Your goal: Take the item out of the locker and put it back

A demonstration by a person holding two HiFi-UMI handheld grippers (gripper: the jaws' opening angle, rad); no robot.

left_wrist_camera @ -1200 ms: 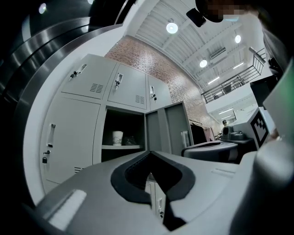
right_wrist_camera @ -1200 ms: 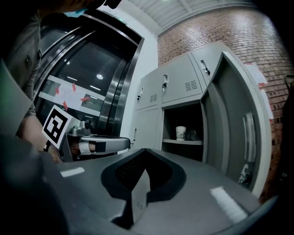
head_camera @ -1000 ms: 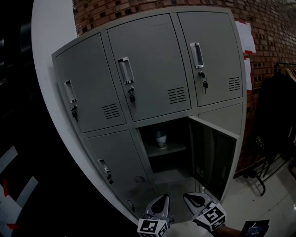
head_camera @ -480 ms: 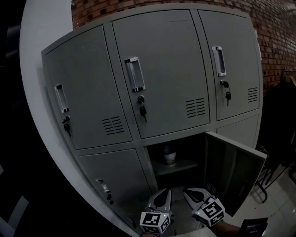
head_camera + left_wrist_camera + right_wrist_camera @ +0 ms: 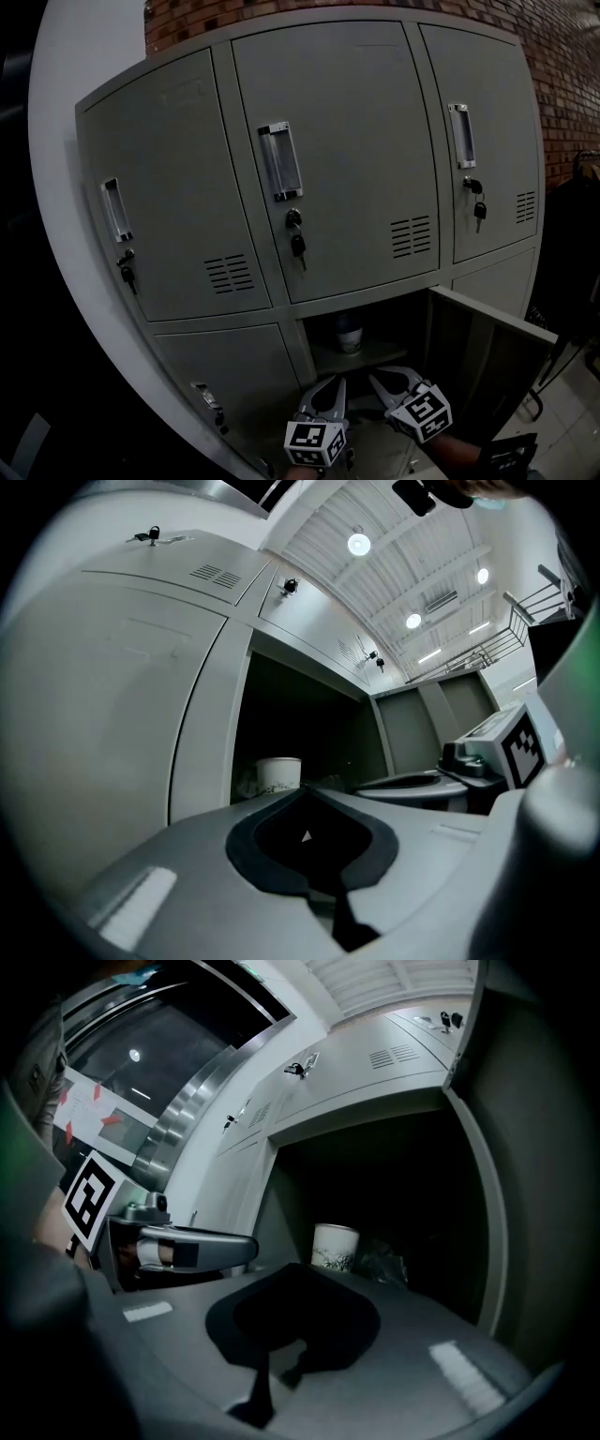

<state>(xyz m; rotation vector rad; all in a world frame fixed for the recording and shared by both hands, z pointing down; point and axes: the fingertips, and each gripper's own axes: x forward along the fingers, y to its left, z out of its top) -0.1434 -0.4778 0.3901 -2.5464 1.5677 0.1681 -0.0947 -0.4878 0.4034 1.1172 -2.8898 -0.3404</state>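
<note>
Grey locker (image 5: 337, 169); white cup (image 5: 335, 1245), dark leaf print.

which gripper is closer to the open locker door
Right. The right gripper is just left of the open door; the left gripper sits farther left, on the far side of the right one.

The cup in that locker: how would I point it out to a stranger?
Find the grey bank of lockers against the brick wall, then the one bottom compartment whose door stands open. On its shelf stands the cup: white, upright, with a dark leafy print, the only pale thing in that dark space.
</note>
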